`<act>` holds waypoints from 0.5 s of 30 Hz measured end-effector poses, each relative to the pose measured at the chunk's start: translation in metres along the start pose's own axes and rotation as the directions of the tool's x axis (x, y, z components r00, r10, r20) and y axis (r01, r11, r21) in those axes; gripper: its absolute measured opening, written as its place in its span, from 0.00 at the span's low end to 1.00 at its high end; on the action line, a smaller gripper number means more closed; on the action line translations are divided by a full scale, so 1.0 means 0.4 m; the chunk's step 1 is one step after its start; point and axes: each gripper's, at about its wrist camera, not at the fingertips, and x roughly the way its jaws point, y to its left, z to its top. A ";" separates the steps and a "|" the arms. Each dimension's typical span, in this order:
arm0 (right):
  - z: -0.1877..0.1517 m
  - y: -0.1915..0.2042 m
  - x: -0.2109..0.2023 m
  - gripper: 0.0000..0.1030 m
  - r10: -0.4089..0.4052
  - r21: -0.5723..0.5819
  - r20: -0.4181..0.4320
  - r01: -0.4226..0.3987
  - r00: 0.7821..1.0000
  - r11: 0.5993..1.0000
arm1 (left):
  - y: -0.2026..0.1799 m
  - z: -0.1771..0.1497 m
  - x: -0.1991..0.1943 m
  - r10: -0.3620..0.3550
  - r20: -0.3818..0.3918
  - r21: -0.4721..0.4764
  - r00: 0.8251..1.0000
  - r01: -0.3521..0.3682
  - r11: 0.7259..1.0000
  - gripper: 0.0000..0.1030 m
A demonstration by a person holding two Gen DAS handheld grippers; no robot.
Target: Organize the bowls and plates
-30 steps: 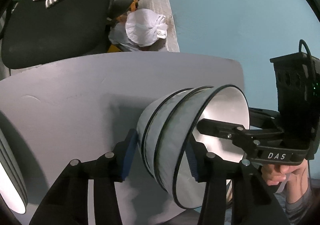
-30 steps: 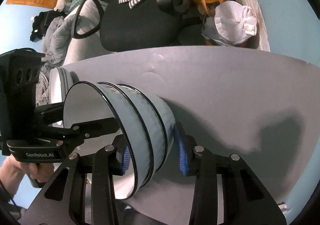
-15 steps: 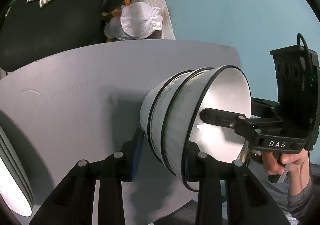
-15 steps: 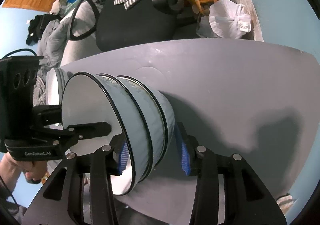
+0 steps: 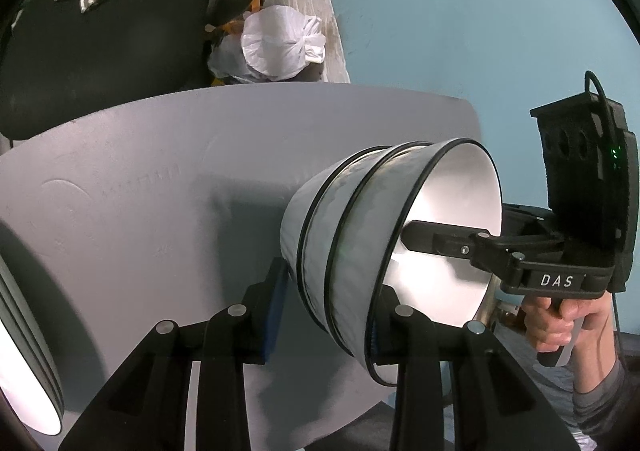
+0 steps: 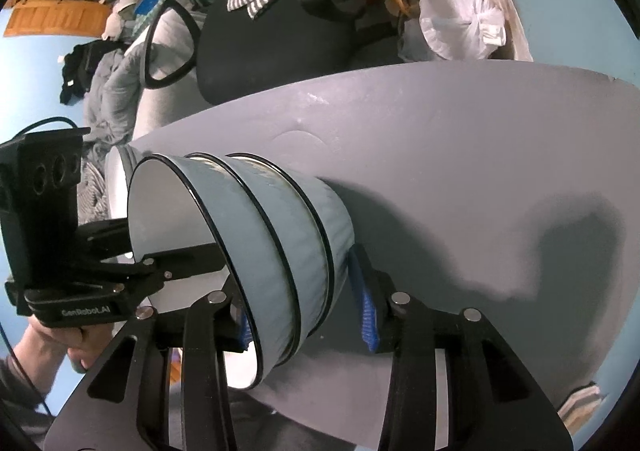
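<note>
With both my left claw (image 5: 324, 309) and right claw (image 6: 302, 307) clamped across the nested bowls (image 5: 384, 247), I'd lower them level onto the table (image 5: 152, 179) ahead, releasing together

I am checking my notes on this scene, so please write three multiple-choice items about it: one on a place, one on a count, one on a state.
1. Where is the white bag?
A. beyond the table, beside the black chair
B. on a shelf
C. under a blanket

2. How many bowls are nested in the stack?
A. two
B. three
C. five

3. How does the stack sit?
A. upright
B. upside down
C. tipped on its side

Key:
1 A: the bag lies past the table's far edge, next to the chair.
2 B: three black rims show, one behind the other.
3 C: its mouth faces sideways, and the left tongs and right tongs each have one finger inside it.
</note>
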 end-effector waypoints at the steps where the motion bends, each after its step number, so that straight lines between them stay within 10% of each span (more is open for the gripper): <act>1: -0.001 0.004 0.001 0.36 -0.005 -0.007 0.000 0.005 1.000 1.000 | 0.000 0.000 0.000 0.001 0.001 -0.003 1.000 -0.001 1.000 0.32; 15: -0.013 0.025 -0.006 0.28 -0.049 -0.035 -0.003 0.049 0.999 0.998 | -0.009 -0.007 -0.015 0.064 -0.003 0.000 0.998 -0.064 0.998 0.29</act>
